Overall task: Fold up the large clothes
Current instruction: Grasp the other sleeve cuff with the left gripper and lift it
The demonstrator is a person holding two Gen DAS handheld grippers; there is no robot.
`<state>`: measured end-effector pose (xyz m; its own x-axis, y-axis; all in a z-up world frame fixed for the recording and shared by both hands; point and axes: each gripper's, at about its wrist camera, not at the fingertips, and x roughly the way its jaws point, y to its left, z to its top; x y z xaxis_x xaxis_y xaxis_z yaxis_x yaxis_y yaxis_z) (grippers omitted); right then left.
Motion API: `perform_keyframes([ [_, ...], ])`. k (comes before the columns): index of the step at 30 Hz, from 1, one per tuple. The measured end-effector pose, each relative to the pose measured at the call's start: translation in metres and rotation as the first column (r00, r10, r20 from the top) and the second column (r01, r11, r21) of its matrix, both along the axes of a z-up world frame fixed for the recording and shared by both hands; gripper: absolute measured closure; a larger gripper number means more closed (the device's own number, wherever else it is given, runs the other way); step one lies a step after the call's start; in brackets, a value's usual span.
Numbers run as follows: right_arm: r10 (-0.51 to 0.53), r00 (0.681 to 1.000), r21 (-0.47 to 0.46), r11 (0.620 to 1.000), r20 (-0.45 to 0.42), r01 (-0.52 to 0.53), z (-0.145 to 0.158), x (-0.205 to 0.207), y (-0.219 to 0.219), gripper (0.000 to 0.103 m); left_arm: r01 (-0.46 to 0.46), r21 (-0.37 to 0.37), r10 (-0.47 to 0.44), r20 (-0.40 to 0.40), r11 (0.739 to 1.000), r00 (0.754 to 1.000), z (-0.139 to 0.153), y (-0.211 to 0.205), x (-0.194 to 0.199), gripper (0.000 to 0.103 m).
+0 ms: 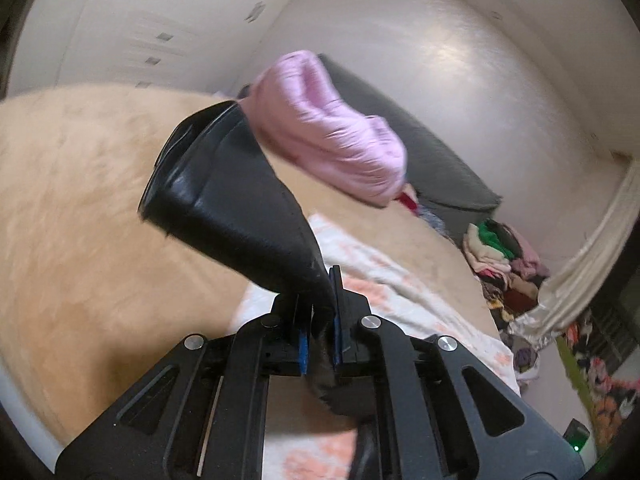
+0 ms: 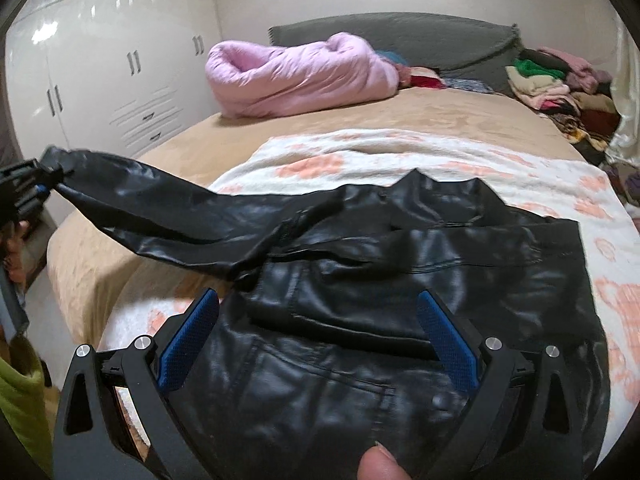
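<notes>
A black leather jacket [image 2: 360, 264] lies on a white blanket with peach flowers [image 2: 400, 148] on the bed. Its left sleeve [image 2: 160, 216] is stretched out and lifted off the bed to the left. My left gripper [image 1: 322, 280] is shut on that sleeve [image 1: 240, 200] just behind the cuff, which sticks up past the fingers. The right wrist view shows the left gripper [image 2: 38, 184] at the far left edge. My right gripper [image 2: 318, 300] hovers over the jacket's body, wide open, with nothing pressed between its blue pads [image 2: 192, 332]. A person's fingertip [image 2: 378, 464] shows at the bottom edge.
A rolled pink quilt [image 2: 296, 76] lies at the head of the tan bed [image 2: 460, 112], against a grey headboard [image 2: 420, 36]. A heap of mixed clothes [image 2: 560, 84] sits at the bed's far right corner. White wardrobe doors [image 2: 100, 68] stand along the left.
</notes>
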<state>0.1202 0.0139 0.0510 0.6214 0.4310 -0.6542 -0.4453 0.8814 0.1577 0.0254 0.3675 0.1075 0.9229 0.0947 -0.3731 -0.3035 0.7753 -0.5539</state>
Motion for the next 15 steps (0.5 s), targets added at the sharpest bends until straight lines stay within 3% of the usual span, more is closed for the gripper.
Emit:
perform_keyframes([
  [7,-0.1,0.995,0.065,0.993,0.009,0.099,0.009,0.001,-0.058,0.004,0.138,0.125,-0.146,0.056,0.983,0.988,0.049,-0.083,0.024,0.101],
  [15,-0.226,0.974,0.138,0.965,-0.003,0.224,0.01,-0.002,-0.132,0.004,0.315,0.203,-0.328,0.037,0.927,0.944,0.06,-0.18,0.062,0.101],
])
